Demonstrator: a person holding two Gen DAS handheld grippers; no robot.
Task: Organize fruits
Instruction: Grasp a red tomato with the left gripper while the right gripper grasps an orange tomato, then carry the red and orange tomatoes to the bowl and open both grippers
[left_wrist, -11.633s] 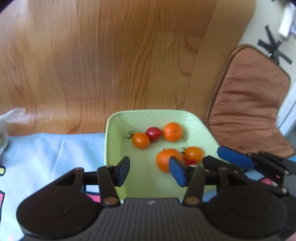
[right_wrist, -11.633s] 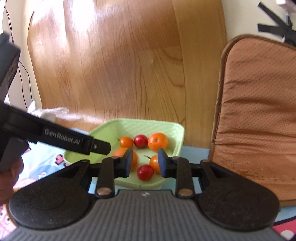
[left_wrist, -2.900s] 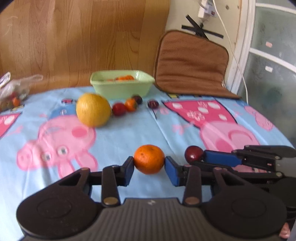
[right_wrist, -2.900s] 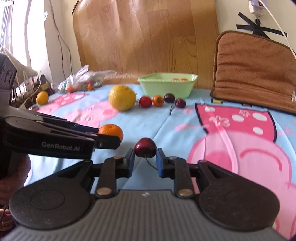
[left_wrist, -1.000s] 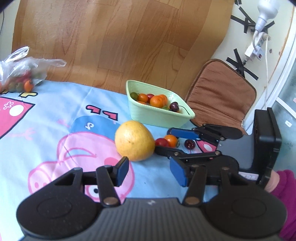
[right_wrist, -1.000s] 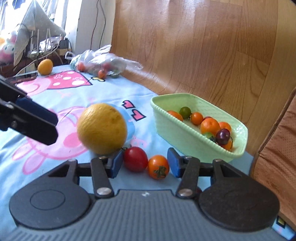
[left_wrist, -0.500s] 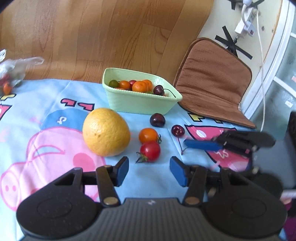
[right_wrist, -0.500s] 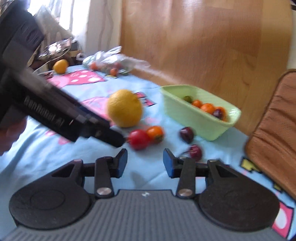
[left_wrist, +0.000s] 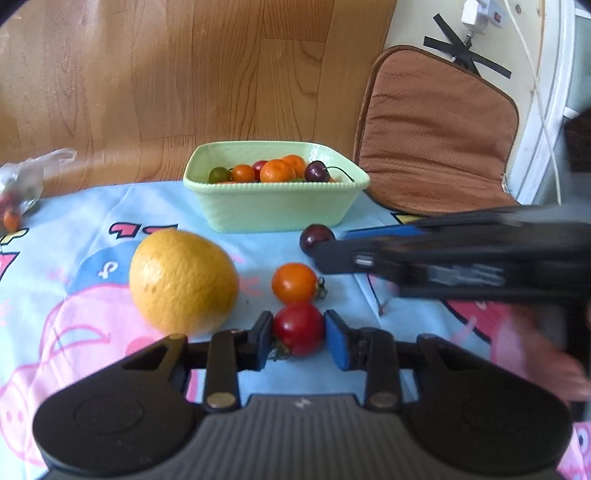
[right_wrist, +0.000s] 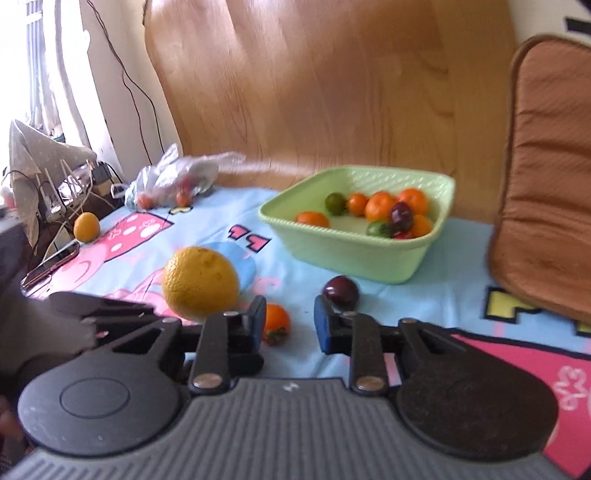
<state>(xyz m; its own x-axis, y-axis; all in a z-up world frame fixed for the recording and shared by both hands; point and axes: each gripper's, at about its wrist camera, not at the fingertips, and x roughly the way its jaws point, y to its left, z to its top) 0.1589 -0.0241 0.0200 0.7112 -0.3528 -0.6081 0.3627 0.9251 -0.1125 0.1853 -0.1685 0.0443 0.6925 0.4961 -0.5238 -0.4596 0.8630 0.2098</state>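
Observation:
My left gripper (left_wrist: 299, 338) has its jaws closing, and its blue pads (left_wrist: 334, 341) press both sides of a red tomato (left_wrist: 299, 326) on the cartoon tablecloth. Just beyond it lie an orange tomato (left_wrist: 294, 282), a large yellow citrus (left_wrist: 183, 280) and a dark cherry (left_wrist: 316, 236). The green basket (left_wrist: 273, 210) behind holds several small fruits. My right gripper (right_wrist: 290, 319) hovers low with its jaws closing and only cloth between them. The orange tomato (right_wrist: 277, 319) shows behind its left finger, the dark cherry (right_wrist: 341, 291) past its right finger. It reaches in from the right, blurred, in the left wrist view (left_wrist: 332, 245).
A brown cushion (left_wrist: 436, 136) leans at the back right, with a wooden board behind the basket (right_wrist: 354, 254). A plastic bag of fruit (right_wrist: 173, 181), a small orange (right_wrist: 86, 226) and a phone (right_wrist: 51, 264) lie at the far left. A hand (left_wrist: 554, 354) holds the right gripper.
My left gripper moved forward over the red tomato and closed on it. The right gripper swung in across the right of the left view, rolled, and narrowed its jaws.

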